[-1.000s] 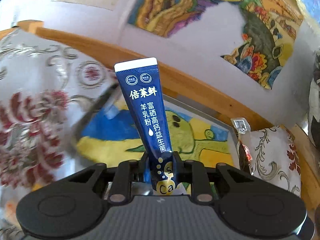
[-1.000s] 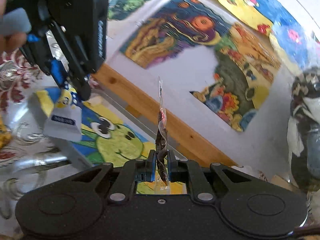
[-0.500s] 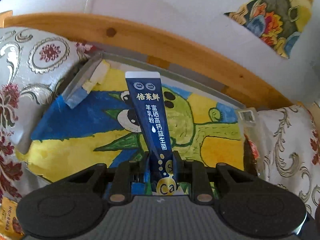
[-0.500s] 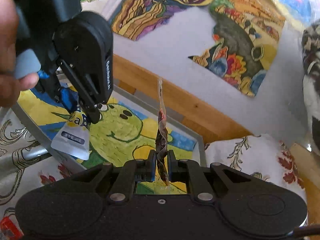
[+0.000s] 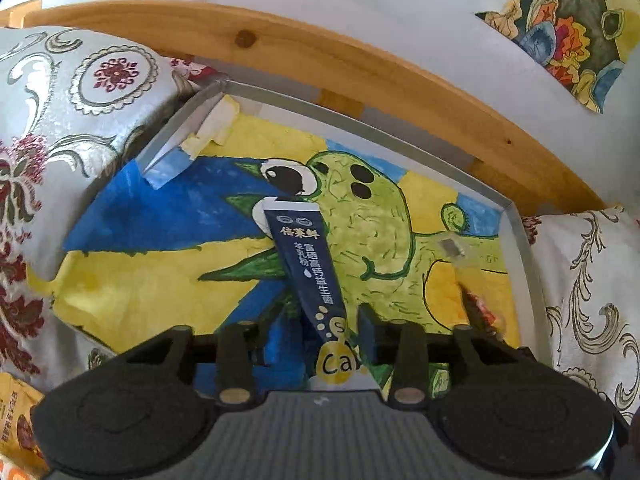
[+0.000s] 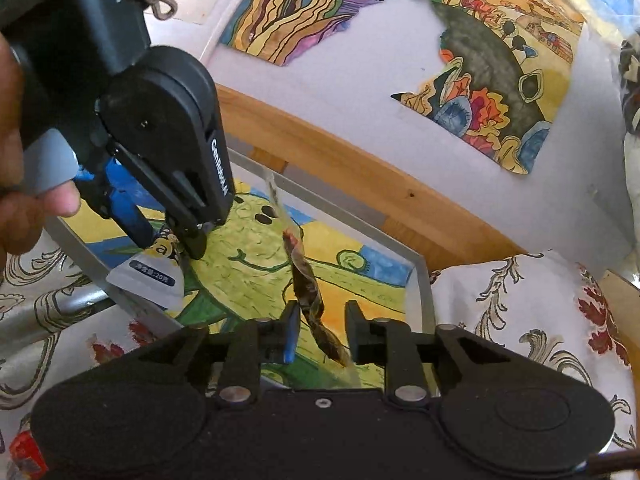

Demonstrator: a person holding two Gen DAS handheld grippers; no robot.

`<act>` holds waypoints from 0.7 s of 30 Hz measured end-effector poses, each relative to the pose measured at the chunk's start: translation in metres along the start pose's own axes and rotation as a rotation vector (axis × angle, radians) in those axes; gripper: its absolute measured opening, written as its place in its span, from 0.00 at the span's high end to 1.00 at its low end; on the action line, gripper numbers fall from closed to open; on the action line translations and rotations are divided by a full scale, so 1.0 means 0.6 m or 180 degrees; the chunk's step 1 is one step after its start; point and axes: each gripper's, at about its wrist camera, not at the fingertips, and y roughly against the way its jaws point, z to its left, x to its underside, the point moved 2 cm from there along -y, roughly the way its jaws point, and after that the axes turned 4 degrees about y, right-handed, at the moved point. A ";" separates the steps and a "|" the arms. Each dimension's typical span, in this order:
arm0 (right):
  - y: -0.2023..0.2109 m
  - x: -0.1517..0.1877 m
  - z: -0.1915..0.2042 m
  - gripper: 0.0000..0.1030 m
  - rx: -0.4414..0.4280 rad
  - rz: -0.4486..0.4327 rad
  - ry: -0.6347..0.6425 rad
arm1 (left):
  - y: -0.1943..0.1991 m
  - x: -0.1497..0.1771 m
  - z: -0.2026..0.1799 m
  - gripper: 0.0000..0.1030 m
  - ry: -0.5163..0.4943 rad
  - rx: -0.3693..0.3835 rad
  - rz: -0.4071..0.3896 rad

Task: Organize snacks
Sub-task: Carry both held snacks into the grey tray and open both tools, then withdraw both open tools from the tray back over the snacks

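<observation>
Item one: blue sachet (image 5: 308, 264), standing between the parted jaws of the left hand-held gripper (image 5: 325, 332), which is released and no longer pinching it; the sachet is leaning toward 11 o'clock over the tray (image 5: 516, 232) with the painted lining. Item two: clear-wrapped dark snack (image 6: 312, 296), sitting loose between the spread jaws of the right hand-held gripper (image 6: 322, 332), also released, tilting toward 11 o'clock above the same tray (image 6: 420, 280). In the right view the left hand-held gripper (image 6: 188, 240) is hanging at 10 o'clock, the sachet's white end (image 6: 148, 280) showing beneath it. An orange packet (image 5: 16, 416) is lying outside the tray at 8 o'clock on the patterned worktop (image 5: 80, 92). Judged status: both pieces are going into the tray; at least the orange packet is waiting.
</observation>
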 end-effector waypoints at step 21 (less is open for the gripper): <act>0.070 -0.025 -0.030 0.13 -0.0256 -0.0341 -0.0683 | 0.133 0.026 0.051 0.02 -0.0119 -0.0158 -0.0614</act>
